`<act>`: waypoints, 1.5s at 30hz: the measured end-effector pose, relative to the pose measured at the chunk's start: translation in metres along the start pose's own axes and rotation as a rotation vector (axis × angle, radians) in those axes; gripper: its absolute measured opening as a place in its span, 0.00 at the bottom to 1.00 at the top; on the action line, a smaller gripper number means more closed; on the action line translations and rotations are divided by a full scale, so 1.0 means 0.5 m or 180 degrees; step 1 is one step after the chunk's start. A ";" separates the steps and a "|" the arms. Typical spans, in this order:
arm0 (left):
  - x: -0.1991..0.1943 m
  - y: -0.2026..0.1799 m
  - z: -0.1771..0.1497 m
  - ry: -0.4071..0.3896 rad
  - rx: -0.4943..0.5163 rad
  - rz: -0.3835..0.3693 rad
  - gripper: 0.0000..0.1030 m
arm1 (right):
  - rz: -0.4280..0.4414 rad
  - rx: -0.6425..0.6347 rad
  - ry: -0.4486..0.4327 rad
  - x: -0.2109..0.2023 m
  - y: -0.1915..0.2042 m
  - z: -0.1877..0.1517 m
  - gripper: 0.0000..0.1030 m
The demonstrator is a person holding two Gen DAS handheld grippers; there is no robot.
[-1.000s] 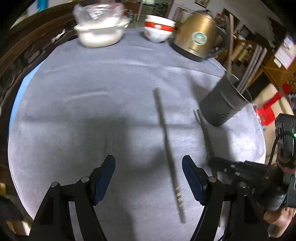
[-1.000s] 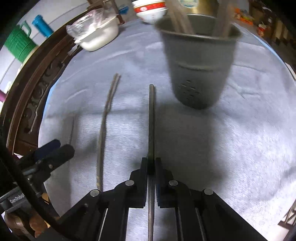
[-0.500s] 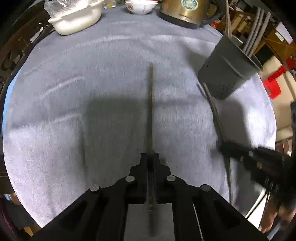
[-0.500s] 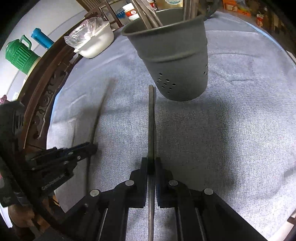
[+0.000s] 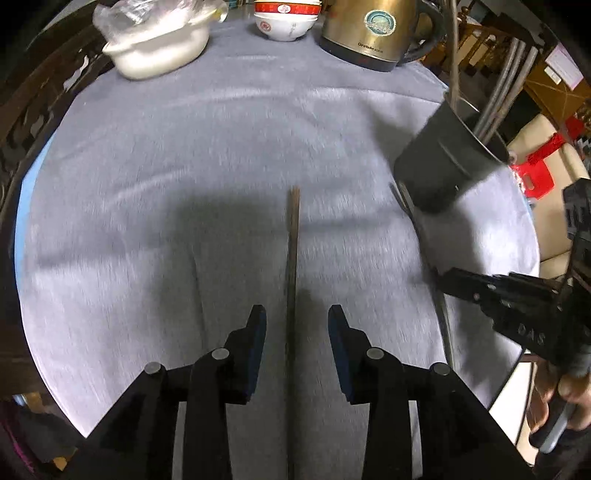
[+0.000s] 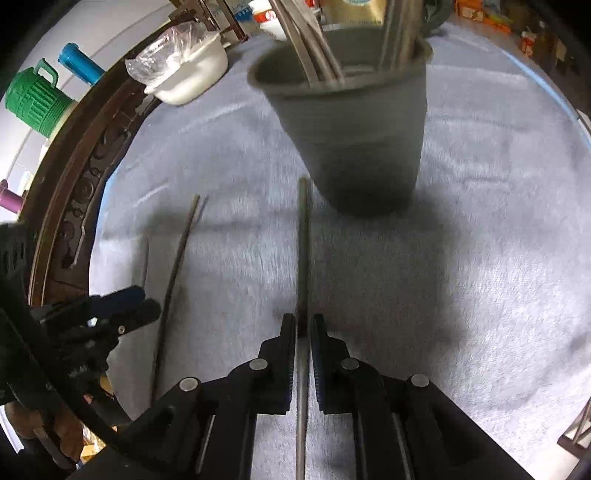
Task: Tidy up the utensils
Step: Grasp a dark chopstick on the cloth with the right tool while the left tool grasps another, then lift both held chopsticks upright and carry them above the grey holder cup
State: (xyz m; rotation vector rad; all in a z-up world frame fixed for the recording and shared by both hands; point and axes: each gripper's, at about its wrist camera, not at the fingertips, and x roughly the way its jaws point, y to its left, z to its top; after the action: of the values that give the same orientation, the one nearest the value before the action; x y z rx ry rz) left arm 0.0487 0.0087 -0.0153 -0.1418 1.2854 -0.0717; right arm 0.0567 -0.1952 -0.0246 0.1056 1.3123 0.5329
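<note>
A dark chopstick [image 5: 293, 240] lies on the grey cloth between the fingers of my left gripper [image 5: 295, 314]. Its jaws are opening and the pads stand clear of the stick. My right gripper [image 6: 303, 319] is shut on a second chopstick [image 6: 303, 240], though its jaws are starting to open. That stick's tip reaches the foot of the grey perforated utensil holder [image 6: 354, 129], which holds several chopsticks. In the left wrist view the holder [image 5: 439, 166] stands at the right, with the right gripper [image 5: 441, 275] below it. In the right wrist view the left gripper [image 6: 146, 299] and its chopstick [image 6: 177, 266] are at the left.
At the table's far side stand a white dish with a plastic bag [image 5: 159, 51], stacked red-and-white bowls [image 5: 286, 22] and a gold kettle [image 5: 373, 33]. A carved wooden rim [image 6: 74, 192] edges the table; a green jug [image 6: 37, 99] lies beyond it. A red stool [image 5: 539, 173] sits off the right.
The left gripper closed on its chopstick, then opened again with the stick between its fingers. The right gripper carried its chopstick closer to the holder.
</note>
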 end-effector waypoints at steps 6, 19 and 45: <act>0.061 -0.007 0.038 0.0239 -0.0011 0.0122 0.32 | -0.0239 -0.0033 0.0011 0.036 0.018 0.032 0.12; 0.081 0.037 0.037 0.0498 -0.0215 -0.0197 0.05 | -0.0614 -0.0618 0.0546 0.063 0.070 0.052 0.09; -0.065 0.141 0.105 -0.0835 -0.0696 -0.0560 0.05 | -0.0173 -0.0636 -0.0739 -0.103 0.144 0.037 0.06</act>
State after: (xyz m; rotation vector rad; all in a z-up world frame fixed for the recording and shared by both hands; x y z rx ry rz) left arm 0.0882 0.0861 0.0196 -0.4385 1.0141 -0.0609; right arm 0.0433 -0.1502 0.0528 -0.0329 1.0278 0.5843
